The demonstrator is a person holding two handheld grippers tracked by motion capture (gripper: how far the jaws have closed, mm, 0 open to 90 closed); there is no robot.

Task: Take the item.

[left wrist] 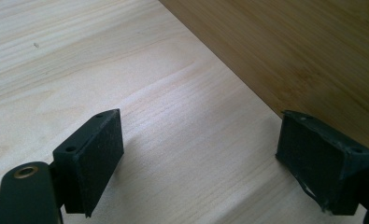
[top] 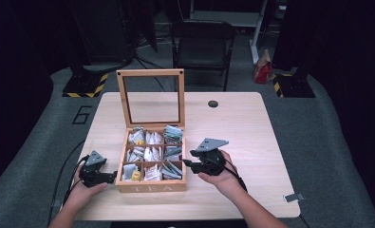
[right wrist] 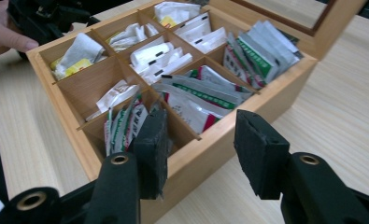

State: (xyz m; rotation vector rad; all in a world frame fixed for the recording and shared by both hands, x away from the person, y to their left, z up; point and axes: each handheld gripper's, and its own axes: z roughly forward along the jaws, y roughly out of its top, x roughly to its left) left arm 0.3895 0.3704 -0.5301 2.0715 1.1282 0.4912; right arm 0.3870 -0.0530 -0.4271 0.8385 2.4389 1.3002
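Right gripper view: right tool (right wrist: 201,154) half-open astride tea box (right wrist: 219,144) wall; left tool (left wrist: 201,163) open.

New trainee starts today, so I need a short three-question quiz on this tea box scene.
1. True or false: the tea box lid stands open.
2. How many compartments does the box have: A) four, B) six, C) nine?
3. Which gripper has one jaw over the box wall, above the sachets?

Key:
1. True.
2. C, a three-by-three grid.
3. The right gripper; the left gripper is open beside the box, over the table.
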